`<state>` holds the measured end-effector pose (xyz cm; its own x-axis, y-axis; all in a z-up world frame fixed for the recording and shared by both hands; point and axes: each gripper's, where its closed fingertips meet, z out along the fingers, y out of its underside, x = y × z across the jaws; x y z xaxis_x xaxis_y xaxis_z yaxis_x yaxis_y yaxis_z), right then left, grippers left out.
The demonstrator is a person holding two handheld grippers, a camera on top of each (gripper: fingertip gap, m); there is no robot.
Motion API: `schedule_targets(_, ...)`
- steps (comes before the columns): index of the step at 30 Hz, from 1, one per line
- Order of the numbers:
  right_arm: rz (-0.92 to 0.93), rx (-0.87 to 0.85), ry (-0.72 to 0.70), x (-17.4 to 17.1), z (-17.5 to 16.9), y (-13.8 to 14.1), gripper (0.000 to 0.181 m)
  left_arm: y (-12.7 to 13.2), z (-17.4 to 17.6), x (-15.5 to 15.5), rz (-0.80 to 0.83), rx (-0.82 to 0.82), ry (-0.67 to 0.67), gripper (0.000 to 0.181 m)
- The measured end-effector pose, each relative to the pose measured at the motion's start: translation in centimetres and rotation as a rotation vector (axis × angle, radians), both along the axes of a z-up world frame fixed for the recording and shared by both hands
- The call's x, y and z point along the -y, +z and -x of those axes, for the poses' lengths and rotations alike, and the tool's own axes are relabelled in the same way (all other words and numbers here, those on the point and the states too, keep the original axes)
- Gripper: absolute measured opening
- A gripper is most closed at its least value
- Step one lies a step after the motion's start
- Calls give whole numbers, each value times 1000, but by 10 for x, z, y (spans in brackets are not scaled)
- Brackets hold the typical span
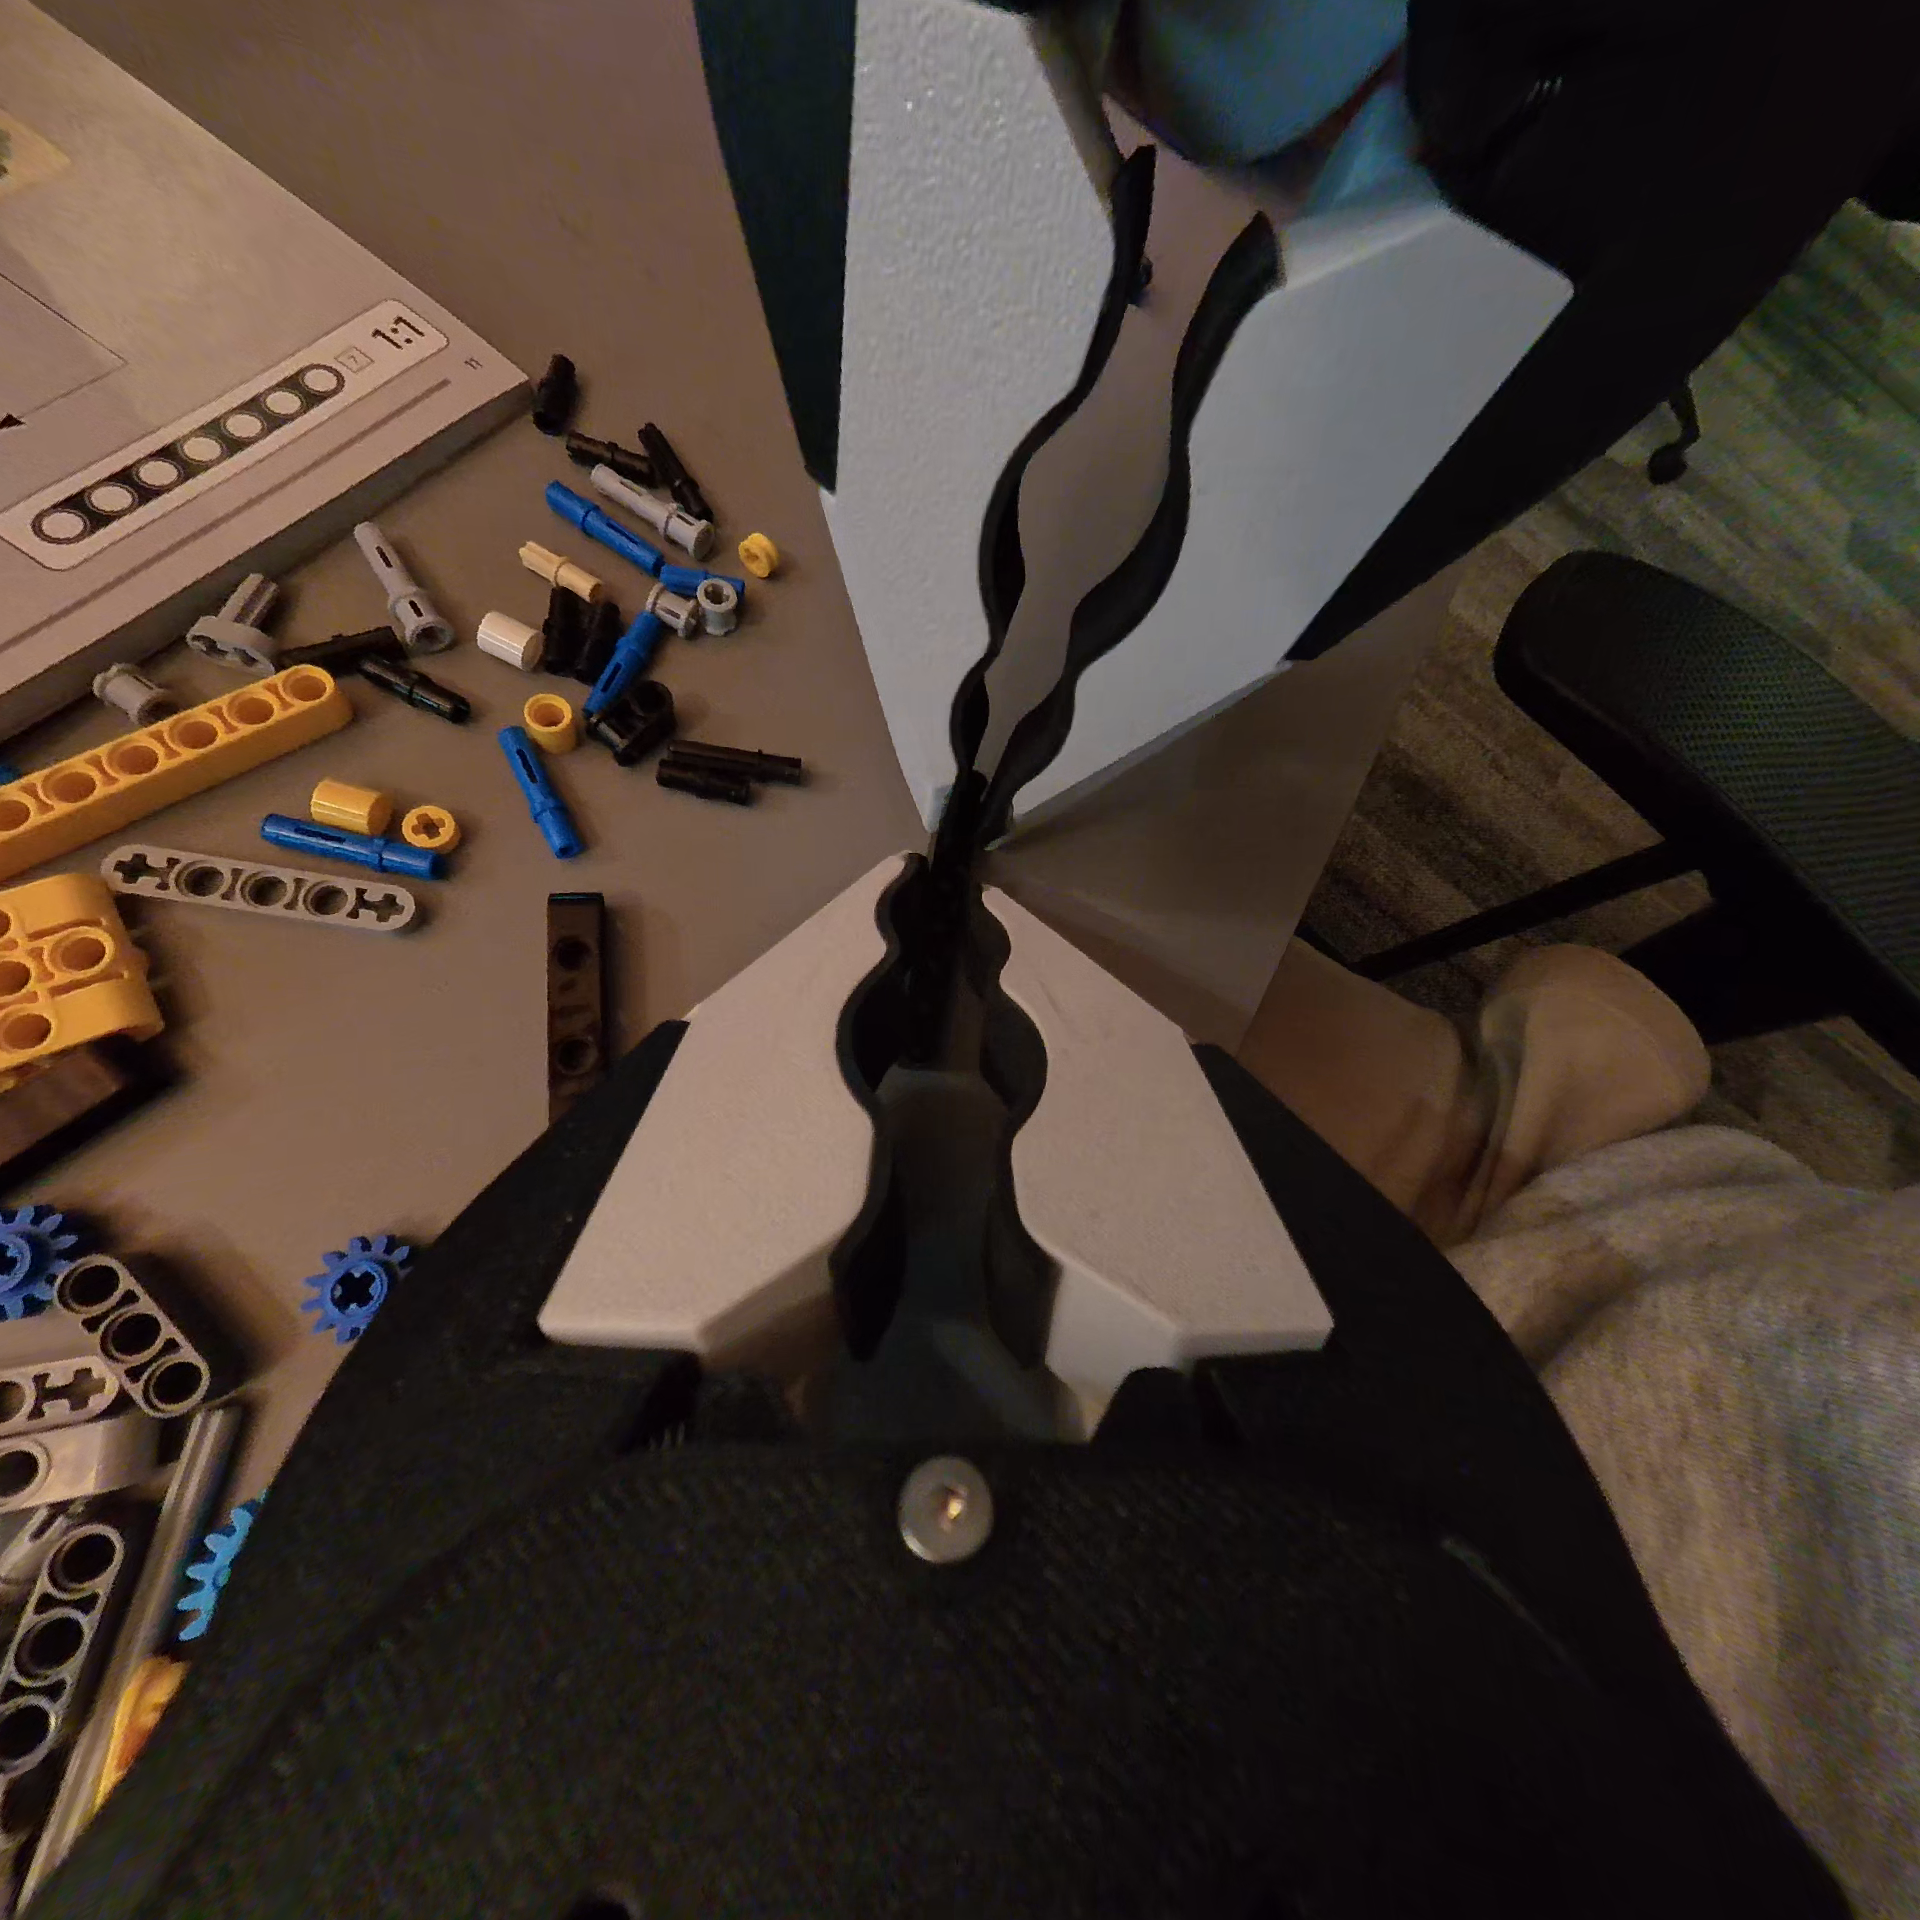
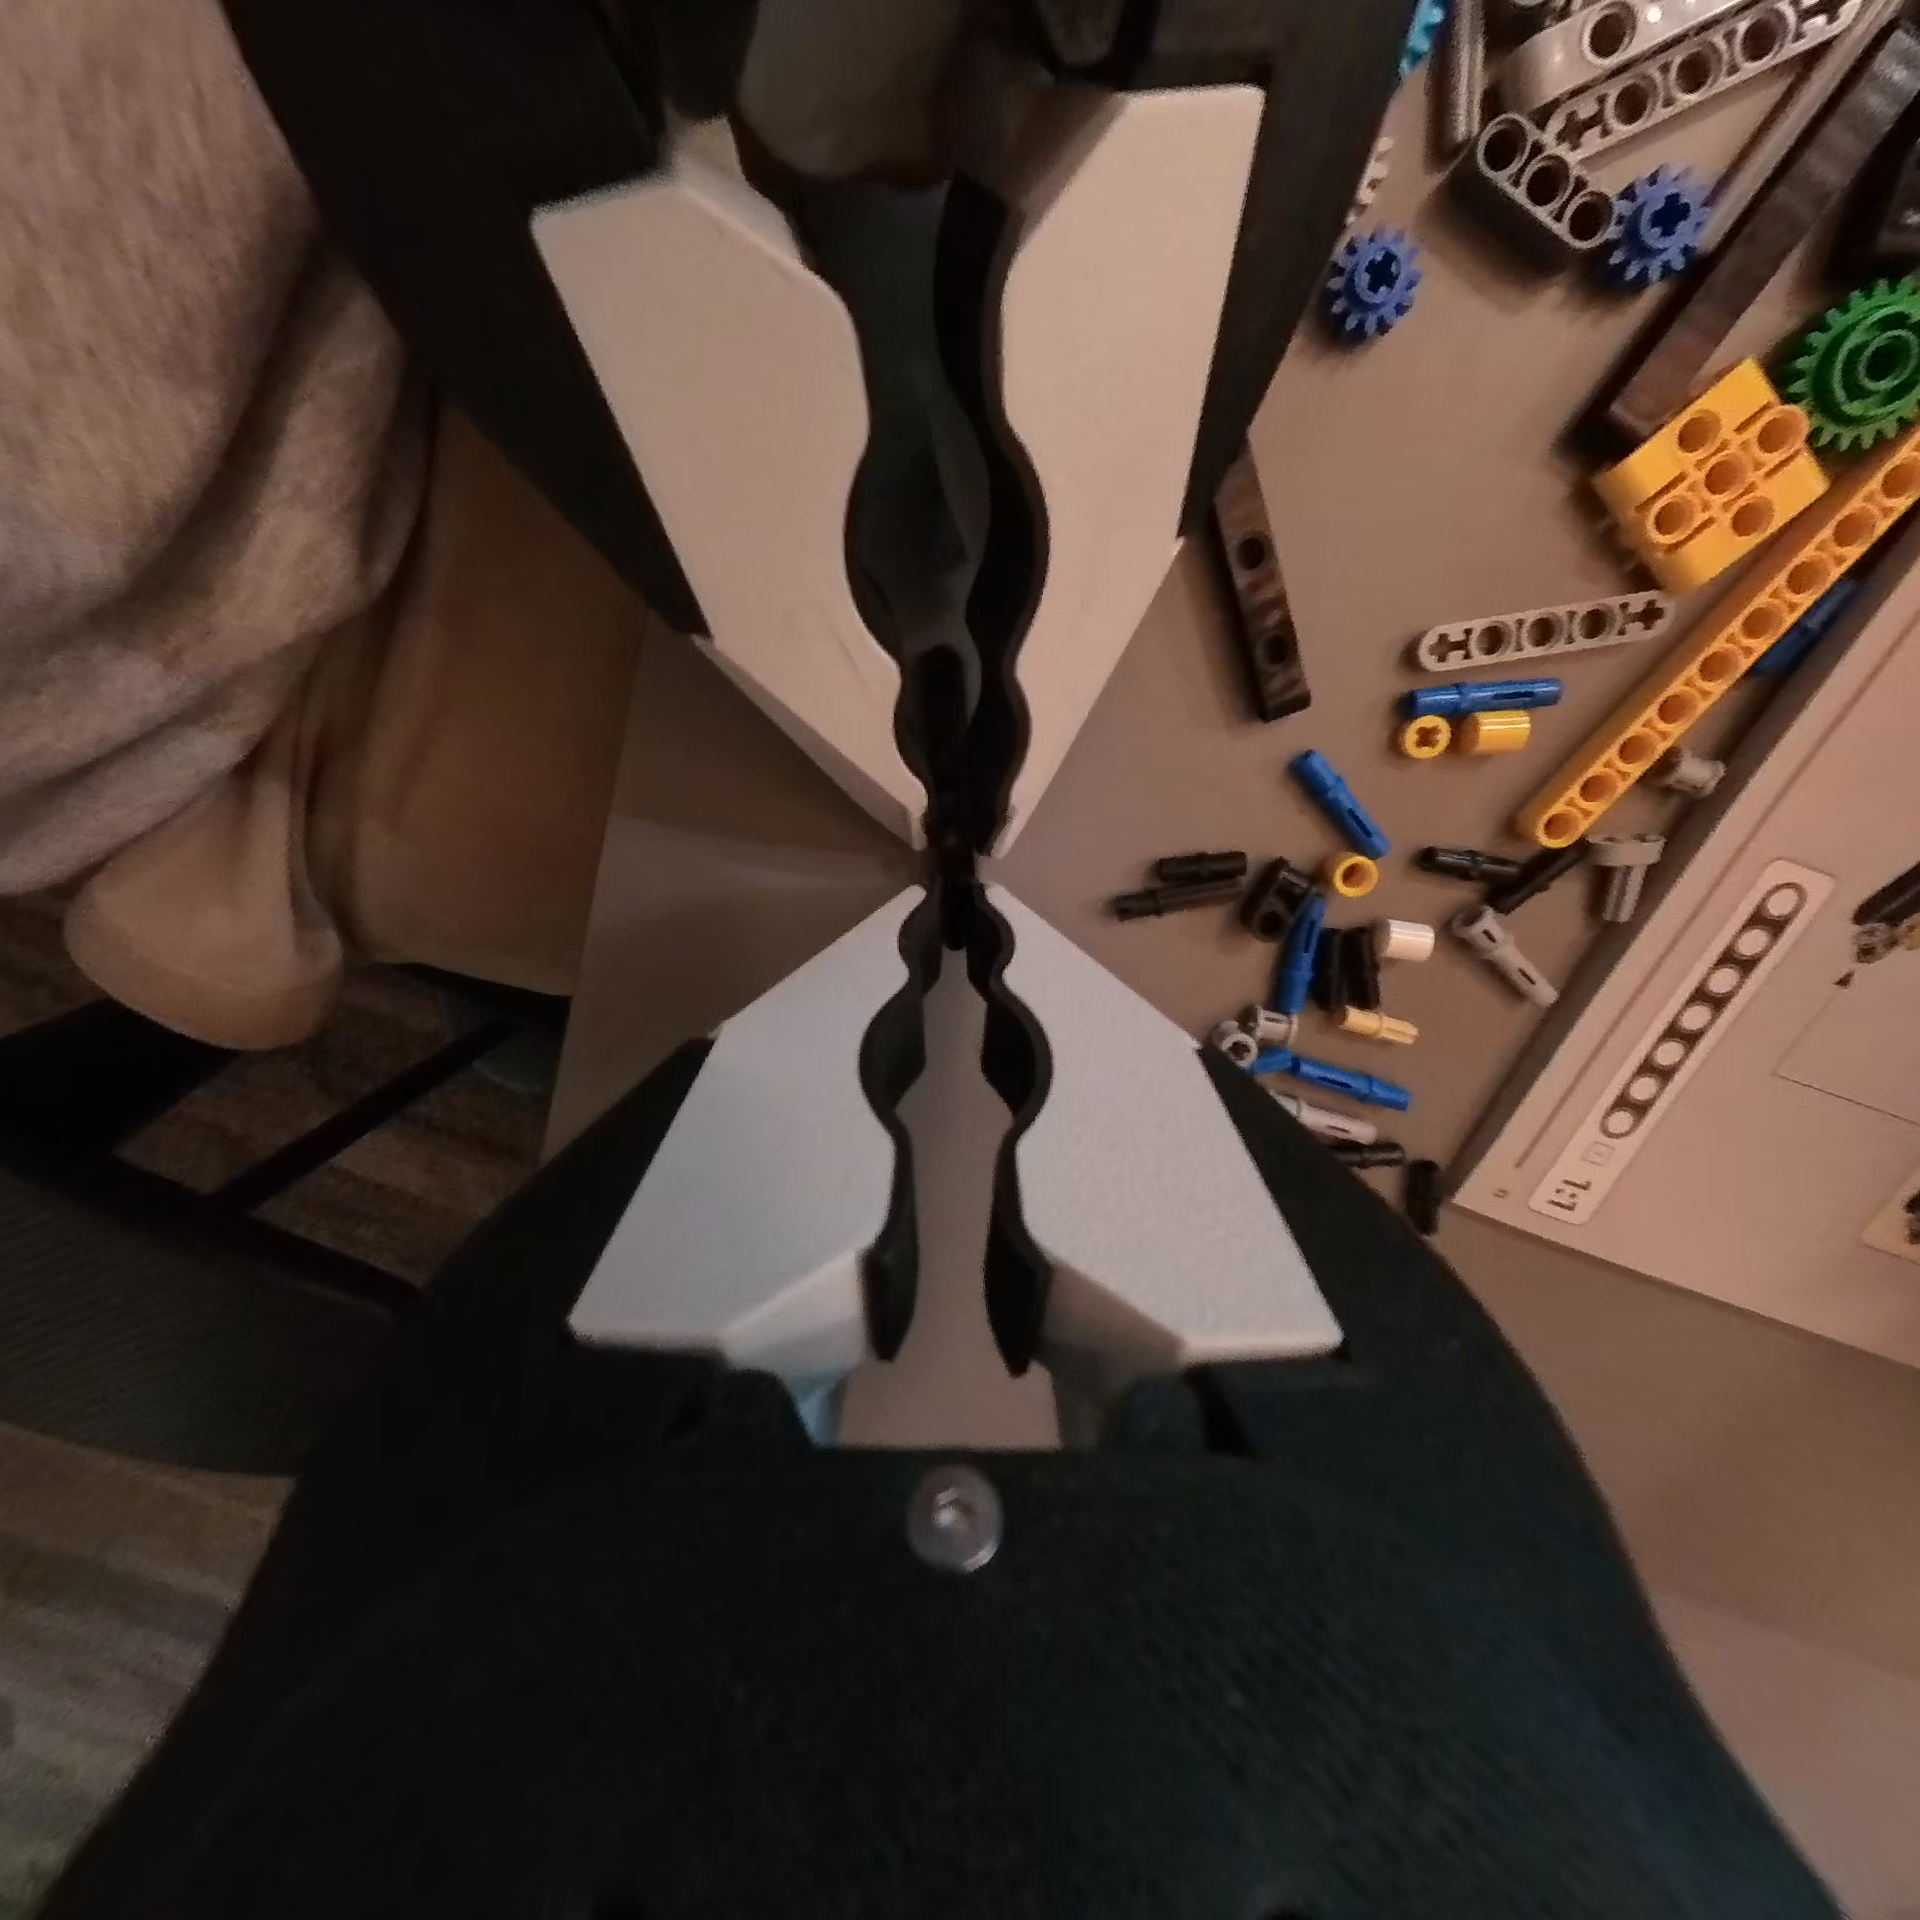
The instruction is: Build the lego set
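My two grippers meet tip to tip above the edge of the grey table (image 1: 665,260). My left gripper (image 1: 951,883) is shut on a dark grey Lego piece (image 1: 935,1143) that lies deep between its pads, with a thin black pin (image 1: 940,935) reaching toward its tips. The right wrist view shows the left gripper (image 2: 951,831) from the front, with the same dark grey piece (image 2: 925,468) and black pin (image 2: 940,686). My right gripper (image 2: 954,920) has its tips closed together against that pin's end. It enters the left wrist view (image 1: 971,821) from above.
Loose parts lie on the table: a long yellow beam (image 1: 177,743), a grey flat beam (image 1: 260,883), a black beam (image 1: 575,987), blue gears (image 1: 358,1283), a green gear (image 2: 1860,374), many pins. An instruction booklet (image 1: 208,312) lies beyond. A person's foot (image 1: 1507,1060) and a chair (image 1: 1714,748) are beside the table. My left and right fingertips are right by each other.
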<state>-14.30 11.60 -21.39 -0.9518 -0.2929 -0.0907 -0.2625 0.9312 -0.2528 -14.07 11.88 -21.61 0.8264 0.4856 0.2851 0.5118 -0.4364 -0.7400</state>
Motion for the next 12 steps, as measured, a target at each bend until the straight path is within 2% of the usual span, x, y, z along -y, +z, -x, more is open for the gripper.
schedule_targets(6, 54, -53, -18, -1, -1, 3, 5, 0, 0, 0, -4, 5, -1, 7)
schedule_targets(12, 233, -32, -190, -1, 5, 36, 14, 1, -1, -1, -3, 0, -5, 7)
